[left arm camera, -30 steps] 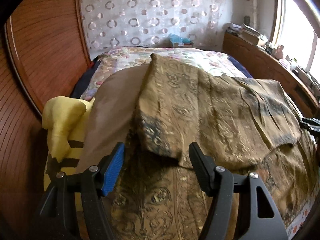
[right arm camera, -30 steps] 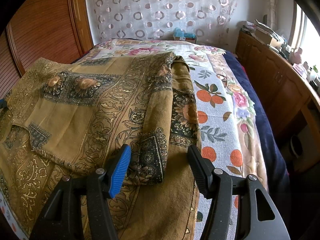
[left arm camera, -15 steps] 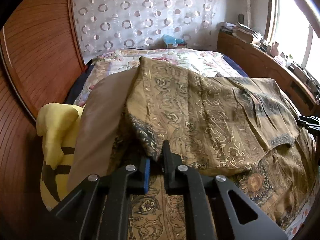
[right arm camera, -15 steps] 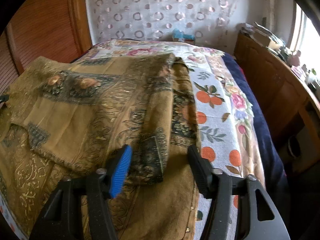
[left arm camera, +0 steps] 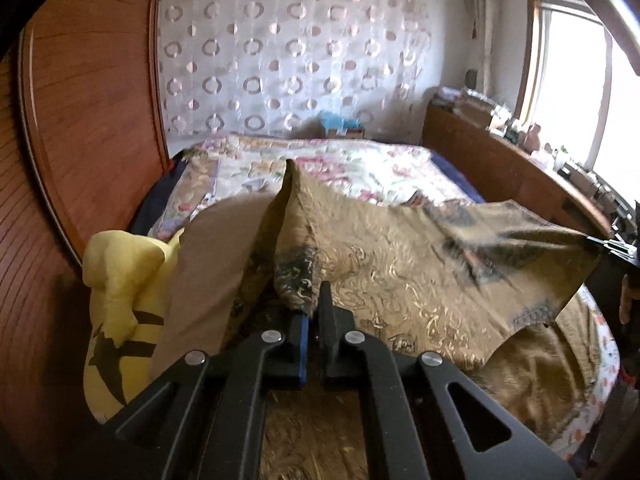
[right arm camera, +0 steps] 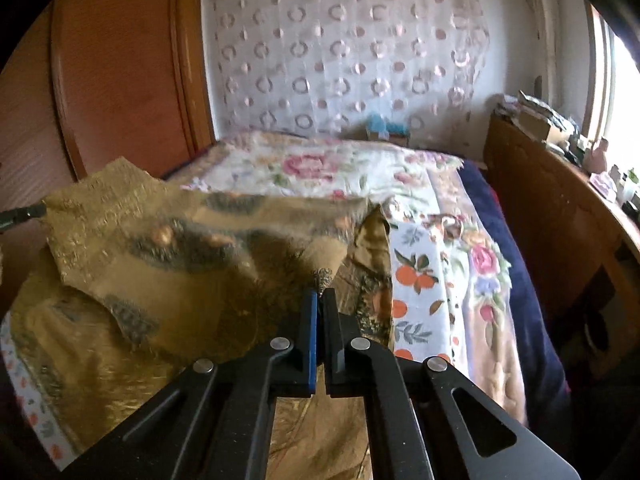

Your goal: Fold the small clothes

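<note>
A brown-gold patterned garment (left arm camera: 420, 276) lies on the bed, its upper folded layer lifted and stretched between both grippers. My left gripper (left arm camera: 314, 304) is shut on one corner of that layer. My right gripper (right arm camera: 319, 300) is shut on the opposite corner of the garment (right arm camera: 168, 252). In the left wrist view the right gripper's tips (left arm camera: 608, 246) show at the far right, pinching the cloth. In the right wrist view the left gripper's tip (right arm camera: 24, 214) shows at the far left edge. The lower layer stays flat on the bed.
A floral bedspread (right arm camera: 432, 264) covers the bed. A yellow plush toy (left arm camera: 120, 300) and a tan pillow (left arm camera: 212, 264) lie at the left by the wooden headboard (left arm camera: 92, 120). A wooden sideboard (right arm camera: 560, 220) with clutter runs along the right under the window.
Both grippers went from open to shut on the garment's upper layer, the left first, then the right. The layer has risen off the bed and is pulled taut between them.
</note>
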Available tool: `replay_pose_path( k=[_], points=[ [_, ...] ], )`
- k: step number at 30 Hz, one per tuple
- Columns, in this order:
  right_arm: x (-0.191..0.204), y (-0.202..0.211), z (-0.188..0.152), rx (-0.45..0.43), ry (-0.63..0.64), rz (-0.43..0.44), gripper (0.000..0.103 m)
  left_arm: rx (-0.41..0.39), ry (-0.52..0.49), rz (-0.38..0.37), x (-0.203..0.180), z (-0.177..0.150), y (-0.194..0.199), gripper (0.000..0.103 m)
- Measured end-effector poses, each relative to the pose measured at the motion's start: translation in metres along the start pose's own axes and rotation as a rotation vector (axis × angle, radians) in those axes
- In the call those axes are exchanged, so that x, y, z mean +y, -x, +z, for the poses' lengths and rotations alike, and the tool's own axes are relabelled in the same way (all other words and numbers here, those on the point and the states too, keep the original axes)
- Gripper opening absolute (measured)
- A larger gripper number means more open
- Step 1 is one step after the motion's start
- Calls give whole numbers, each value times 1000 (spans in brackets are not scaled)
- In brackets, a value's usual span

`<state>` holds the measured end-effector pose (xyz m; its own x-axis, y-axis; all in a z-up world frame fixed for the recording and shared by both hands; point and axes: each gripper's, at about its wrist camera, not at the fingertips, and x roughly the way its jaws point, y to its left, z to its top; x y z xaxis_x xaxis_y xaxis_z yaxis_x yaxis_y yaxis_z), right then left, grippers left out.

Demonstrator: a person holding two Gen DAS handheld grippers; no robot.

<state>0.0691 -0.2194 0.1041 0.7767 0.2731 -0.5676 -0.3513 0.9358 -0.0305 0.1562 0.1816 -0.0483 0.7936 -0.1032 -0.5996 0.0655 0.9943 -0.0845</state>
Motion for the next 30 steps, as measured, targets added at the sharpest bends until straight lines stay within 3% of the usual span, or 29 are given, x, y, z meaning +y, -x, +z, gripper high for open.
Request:
replay_pose_path(
  k=[5, 19, 30],
  points=[
    [1, 21, -20, 10, 35, 19, 2, -39, 36, -30, 3, -18, 26, 3],
    [-6, 68, -59, -14, 0, 14, 2, -30, 65, -46, 3, -85, 68, 3],
    [-1, 40, -85, 96, -21, -4, 2, 64, 105, -31, 6, -127, 53, 3]
  ],
)
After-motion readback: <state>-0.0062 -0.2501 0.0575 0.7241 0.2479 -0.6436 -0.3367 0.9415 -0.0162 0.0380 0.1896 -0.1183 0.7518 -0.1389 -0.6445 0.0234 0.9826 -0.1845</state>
